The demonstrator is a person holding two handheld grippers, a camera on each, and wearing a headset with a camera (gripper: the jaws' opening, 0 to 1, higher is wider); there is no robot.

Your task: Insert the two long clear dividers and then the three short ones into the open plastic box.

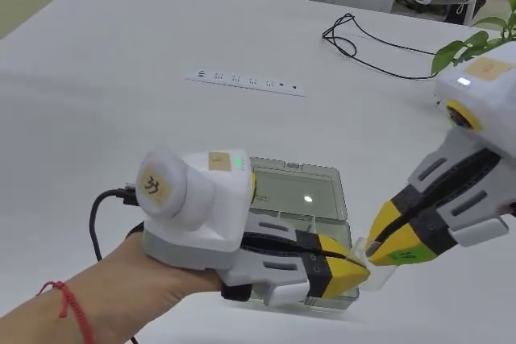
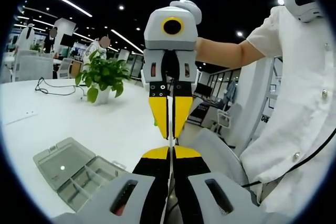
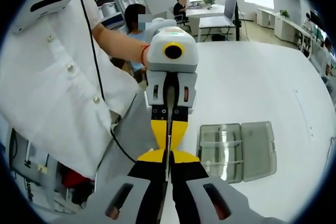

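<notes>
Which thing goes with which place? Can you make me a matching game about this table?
Things:
1 plastic box
2 power strip
3 plant
4 clear divider

Places or states:
A at the far right edge
B pinched between the left gripper and the right gripper
C flat in the middle of the table
D lying with its lid open

Pairs: 1-D, 2-C, 3-A, 4-B

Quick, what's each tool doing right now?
Left tool: shut on the clear divider.
Right tool: shut on the same clear divider.
</notes>
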